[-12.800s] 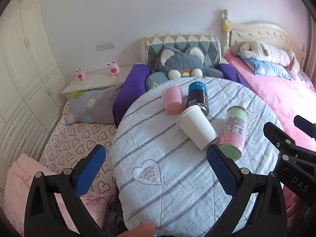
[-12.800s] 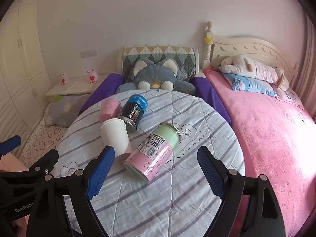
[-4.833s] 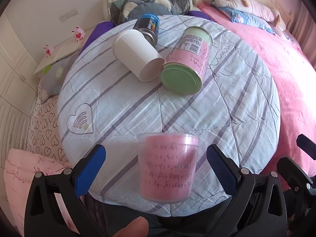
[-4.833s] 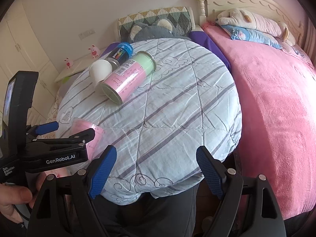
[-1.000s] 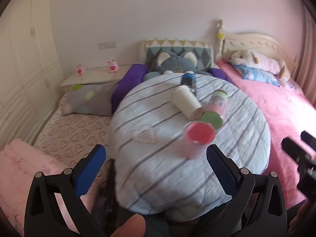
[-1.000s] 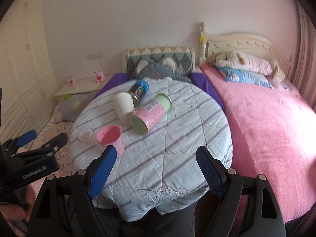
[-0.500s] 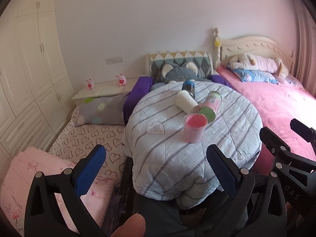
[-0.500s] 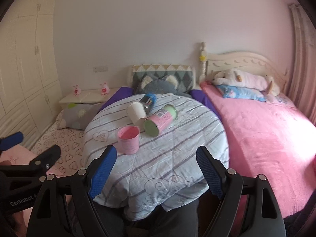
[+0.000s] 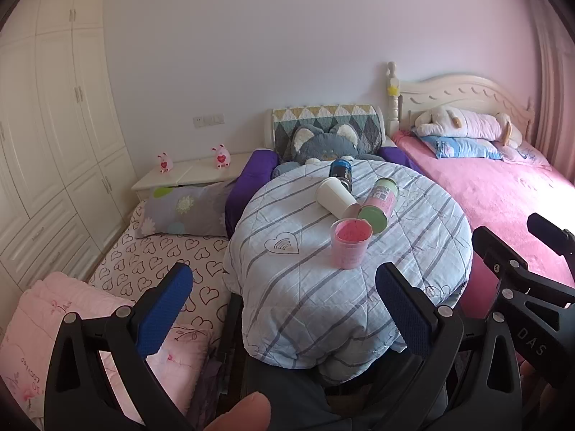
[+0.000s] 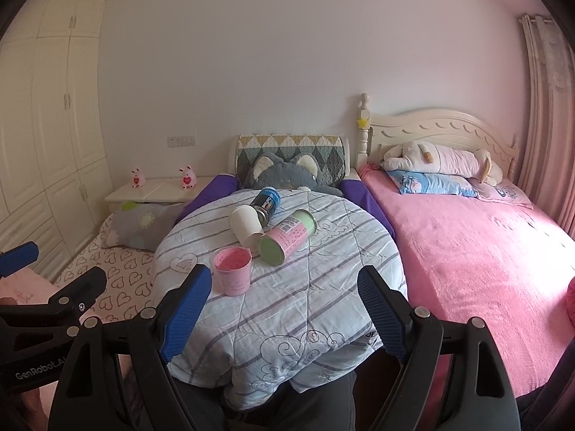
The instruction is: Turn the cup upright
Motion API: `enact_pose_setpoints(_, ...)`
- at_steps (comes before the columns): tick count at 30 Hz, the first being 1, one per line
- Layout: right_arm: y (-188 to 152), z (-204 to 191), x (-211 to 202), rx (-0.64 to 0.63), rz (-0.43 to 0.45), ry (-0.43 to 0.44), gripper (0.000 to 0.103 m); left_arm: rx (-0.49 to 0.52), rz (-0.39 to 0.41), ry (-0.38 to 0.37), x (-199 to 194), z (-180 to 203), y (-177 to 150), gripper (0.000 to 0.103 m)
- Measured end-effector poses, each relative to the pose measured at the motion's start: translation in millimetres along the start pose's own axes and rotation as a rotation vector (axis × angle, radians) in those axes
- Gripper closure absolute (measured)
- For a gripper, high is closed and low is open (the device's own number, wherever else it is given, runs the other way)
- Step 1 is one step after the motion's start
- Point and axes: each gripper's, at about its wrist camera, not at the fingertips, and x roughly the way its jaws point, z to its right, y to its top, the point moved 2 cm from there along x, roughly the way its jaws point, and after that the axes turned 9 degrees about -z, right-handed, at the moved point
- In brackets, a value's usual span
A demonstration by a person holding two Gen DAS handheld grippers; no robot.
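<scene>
A pink plastic cup (image 9: 349, 243) stands upright, mouth up, on the round table covered by a striped quilt (image 9: 312, 287); it also shows in the right wrist view (image 10: 233, 271). My left gripper (image 9: 284, 309) is open and empty, held back from the table's near edge, well short of the cup. My right gripper (image 10: 284, 309) is open and empty too, in front of the table (image 10: 305, 305), with the cup just beyond its left finger.
Behind the cup lie a white paper cup (image 9: 336, 198), a pink and green can (image 9: 378, 204) and a blue can (image 9: 340, 171), all on their sides. A pink bed (image 10: 467, 251) is right, a heart-print mattress (image 9: 151, 251) left, a grey plush (image 10: 284, 176) behind.
Both grippers have pulled back and up from the table, so the cup and cans look smaller and farther. The pink cup stays upright where it was.
</scene>
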Motion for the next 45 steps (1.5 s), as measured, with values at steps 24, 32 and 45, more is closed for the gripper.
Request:
enact_pose_setpoints(24, -1.3, 2.3, -1.4, 0.002, -0.002, -0.001, 0.018, 0.001, -0.003, -0.012, -2.5, 2.1, -2.0, 0.000)
enact_pose_setpoints(32, -1.3, 1.7, -0.7, 0.003, -0.004, 0.000, 0.018, 0.001, -0.005, -0.014, -2.7, 2.2, -2.0, 0.000)
enact_pose_setpoints(45, -1.9, 2.1, -1.0, 0.003, -0.005, 0.006, 0.018, 0.001, -0.005, -0.014, -2.6, 2.1, -1.9, 0.000)
